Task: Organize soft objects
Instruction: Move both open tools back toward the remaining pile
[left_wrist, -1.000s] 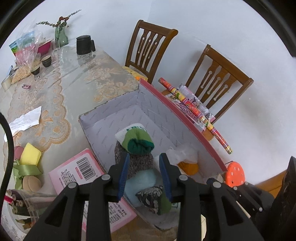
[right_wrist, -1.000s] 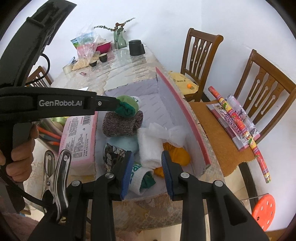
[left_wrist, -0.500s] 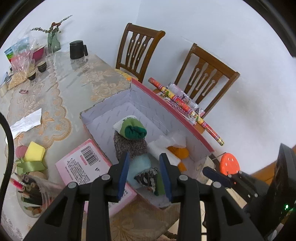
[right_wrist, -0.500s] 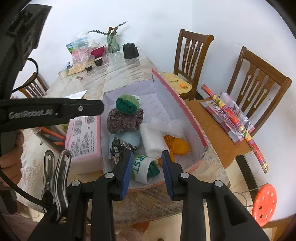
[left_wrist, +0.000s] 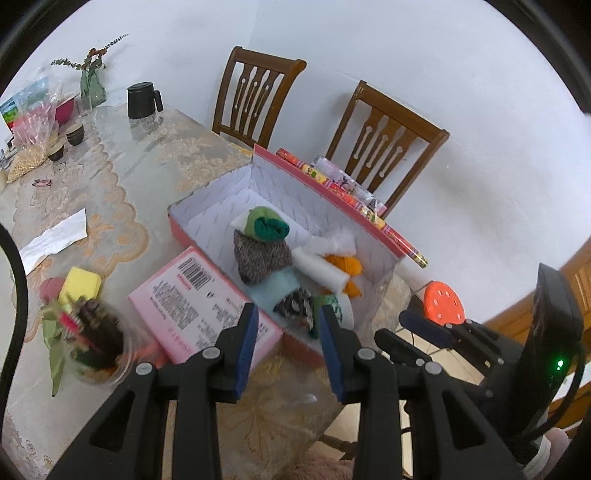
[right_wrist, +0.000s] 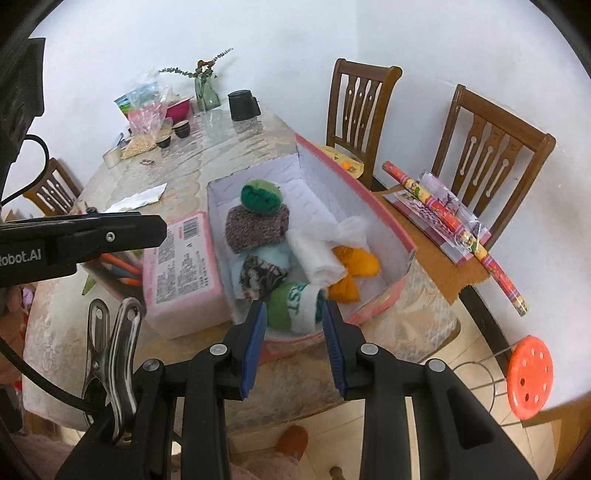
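Above the box (right_wrist: 373, 210), both grippers' jaws apart, empty

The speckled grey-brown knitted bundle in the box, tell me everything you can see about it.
The speckled knitted bundle looks like a rolled, chunky wool-like piece in mixed grey, brown and white yarn. It lies on its side inside the pink box, towards the left wall. A green rolled sock rests on top of it, and a pale blue soft item presses against its near side. Neither gripper touches it.

The pencil cup (left_wrist: 98, 345) at the lower left of the left wrist view is blurred. In the right wrist view it (right_wrist: 122, 269) is largely hidden behind the left gripper's arm.
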